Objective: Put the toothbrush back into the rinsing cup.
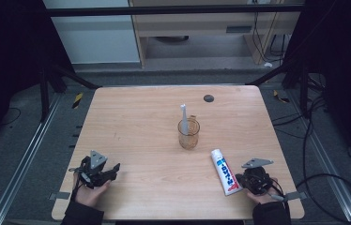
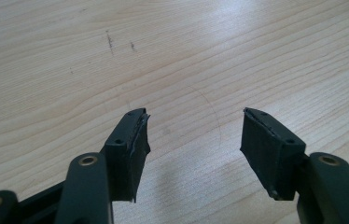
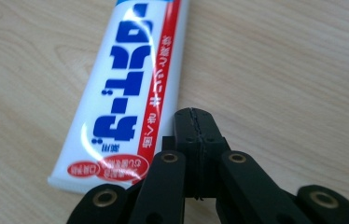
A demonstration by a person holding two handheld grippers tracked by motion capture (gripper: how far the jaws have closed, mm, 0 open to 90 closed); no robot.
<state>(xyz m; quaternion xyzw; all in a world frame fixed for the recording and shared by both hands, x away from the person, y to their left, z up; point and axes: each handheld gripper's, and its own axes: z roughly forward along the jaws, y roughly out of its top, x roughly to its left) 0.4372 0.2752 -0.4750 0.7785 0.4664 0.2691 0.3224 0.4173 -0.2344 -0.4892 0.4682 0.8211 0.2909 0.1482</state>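
We've got a toothpaste tube (image 1: 224, 171) lying flat on the wooden table (image 1: 141, 122), near the front-right corner, just left of the right gripper (image 1: 247, 179). In the high view its long axis runs front-to-back w/ a slight slant: the white cap end points away from us and a bit left, toward the glass cup (image 1: 188, 133); the flat crimped end, w/ its red patch, points back at us and a bit right. Tube and cup are near each other but apart, bare wood between them.

Right gripper view: the tube (image 3: 128, 88) stretches away from the camera, crimped end nearest, blue lettering down the white face and a red stripe along the side closest to the jaws. The right gripper (image 3: 197, 122) has its jaws clenched pad to pad, nothing between them. They sit just beside the tube's red edge near the crimped end; we can't tell whether they touch it or hover just off it.

Left gripper (image 1: 103, 172) sits at the front-left of the table, well apart from the tube. In the left gripper view it (image 2: 194, 135) has jaws released, standing wide w/ bare wood showing in the gap, gripping nothing.

The cup stands upright about mid-table, w/ a white toothbrush (image 1: 183, 119) in it, head up, leaning slightly left. A small dark round disc (image 1: 208, 98) lies flat near the far edge, well apart from the rest
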